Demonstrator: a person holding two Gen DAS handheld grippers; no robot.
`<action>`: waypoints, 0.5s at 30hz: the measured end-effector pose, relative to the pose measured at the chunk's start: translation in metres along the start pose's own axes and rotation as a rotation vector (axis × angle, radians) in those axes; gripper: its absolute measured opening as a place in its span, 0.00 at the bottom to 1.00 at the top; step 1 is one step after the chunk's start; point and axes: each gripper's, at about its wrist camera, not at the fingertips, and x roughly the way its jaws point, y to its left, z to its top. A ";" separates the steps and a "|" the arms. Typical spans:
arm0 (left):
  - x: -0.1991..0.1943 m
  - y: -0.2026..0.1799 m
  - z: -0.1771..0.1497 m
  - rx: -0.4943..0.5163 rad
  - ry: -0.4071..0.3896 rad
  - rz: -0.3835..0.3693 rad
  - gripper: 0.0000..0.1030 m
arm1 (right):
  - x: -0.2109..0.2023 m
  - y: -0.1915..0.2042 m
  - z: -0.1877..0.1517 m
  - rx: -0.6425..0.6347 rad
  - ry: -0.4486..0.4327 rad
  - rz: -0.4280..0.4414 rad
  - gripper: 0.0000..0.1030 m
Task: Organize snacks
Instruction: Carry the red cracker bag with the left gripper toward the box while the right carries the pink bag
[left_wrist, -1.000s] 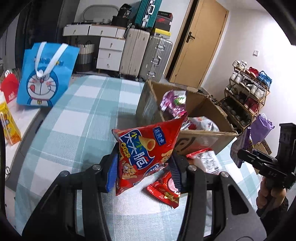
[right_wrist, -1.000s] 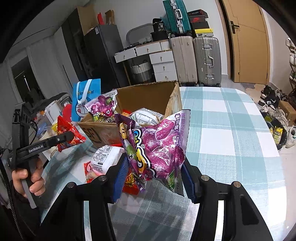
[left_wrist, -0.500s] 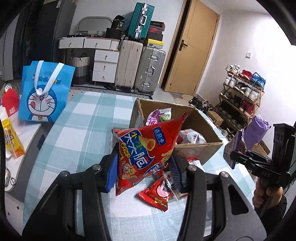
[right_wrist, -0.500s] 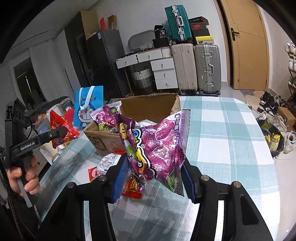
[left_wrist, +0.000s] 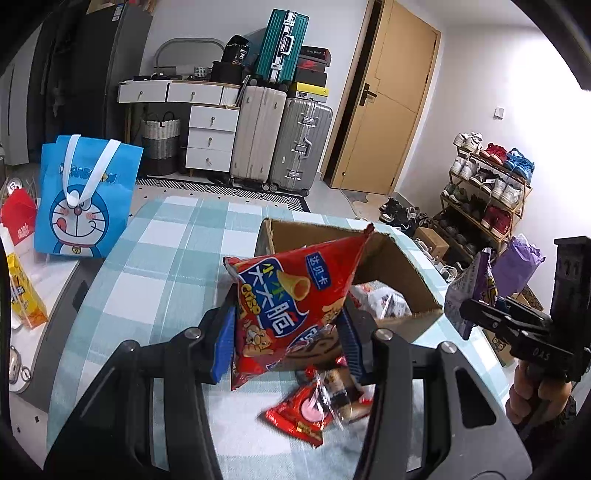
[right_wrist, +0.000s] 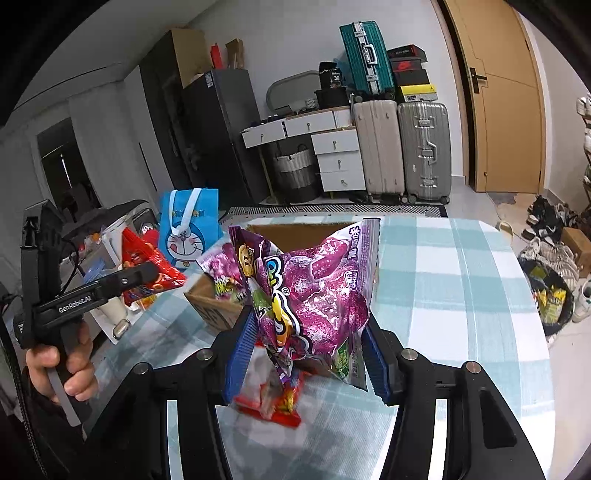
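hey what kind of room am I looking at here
Most likely a room in someone's home, doubling as storage: suitcases stand by a wooden door, a shoe rack lines the wall, and white drawers sit nearby.

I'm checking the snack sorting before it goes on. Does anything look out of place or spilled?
A few packets lie loose on the table in front of the box instead of inside it. Nothing looks torn or spilled. The red bag and purple bag are held in the grippers.
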 end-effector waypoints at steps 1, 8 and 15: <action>0.003 -0.002 0.003 0.000 0.000 0.003 0.44 | 0.002 0.001 0.003 -0.001 0.001 0.004 0.53; 0.028 -0.022 0.020 0.064 0.007 0.044 0.44 | 0.017 0.001 0.019 -0.003 0.011 0.018 0.53; 0.056 -0.042 0.028 0.117 0.034 0.038 0.44 | 0.041 0.001 0.031 -0.021 0.039 0.023 0.53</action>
